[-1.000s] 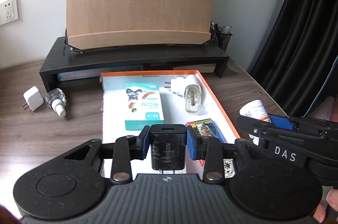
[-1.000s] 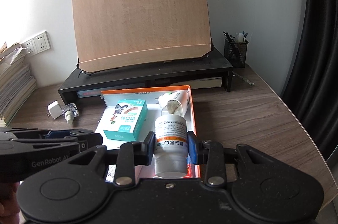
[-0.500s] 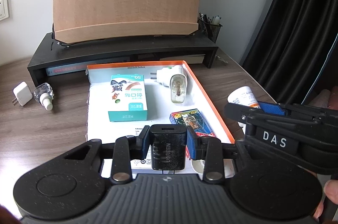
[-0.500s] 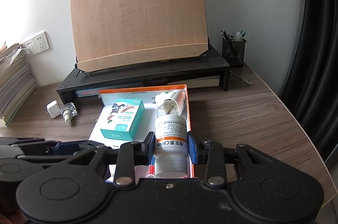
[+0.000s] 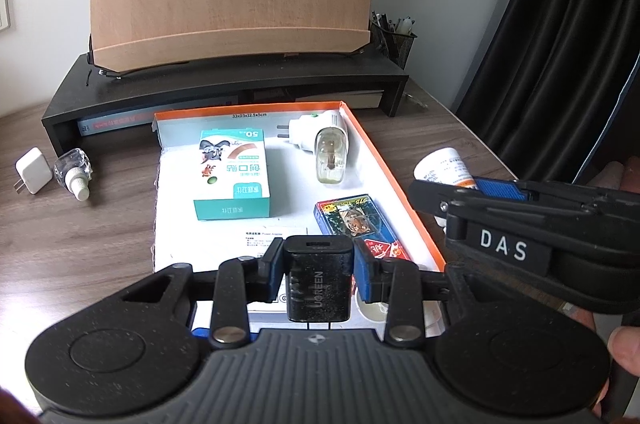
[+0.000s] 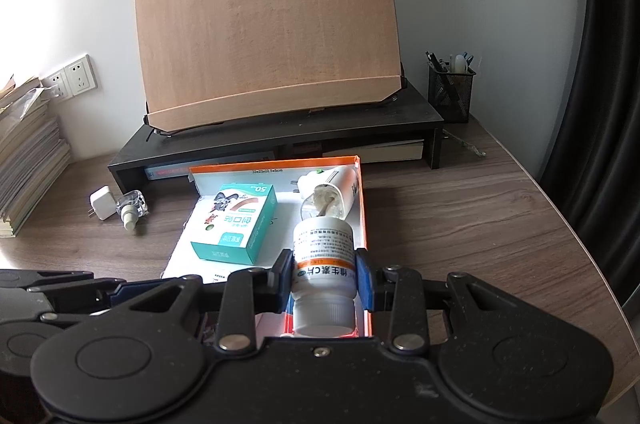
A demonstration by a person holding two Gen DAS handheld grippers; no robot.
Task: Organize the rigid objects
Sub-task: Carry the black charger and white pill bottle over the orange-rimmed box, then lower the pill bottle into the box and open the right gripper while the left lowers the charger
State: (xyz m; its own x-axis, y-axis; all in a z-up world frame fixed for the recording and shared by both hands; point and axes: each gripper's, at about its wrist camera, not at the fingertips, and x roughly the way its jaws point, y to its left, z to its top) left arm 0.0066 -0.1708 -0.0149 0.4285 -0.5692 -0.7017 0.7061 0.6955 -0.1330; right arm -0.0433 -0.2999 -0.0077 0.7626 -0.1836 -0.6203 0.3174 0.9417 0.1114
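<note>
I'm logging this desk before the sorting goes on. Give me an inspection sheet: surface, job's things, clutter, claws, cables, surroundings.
Surface: dark wood-grain desk, bare on the right.
Job's things: shallow orange-rimmed white box holds a teal plaster carton, a white plug-in vaporiser with clear bottle and a blue card pack.
Clutter: small white wall charger and clear glass refill bottle lie outside the box, on its left.
Claws: left claw shut on a black charger cube; right claw shut on a white pill bottle.
Cables: nothing seen.
Surroundings: wooden board on a black riser, mesh pen holder, paper stack, dark curtain.
</note>
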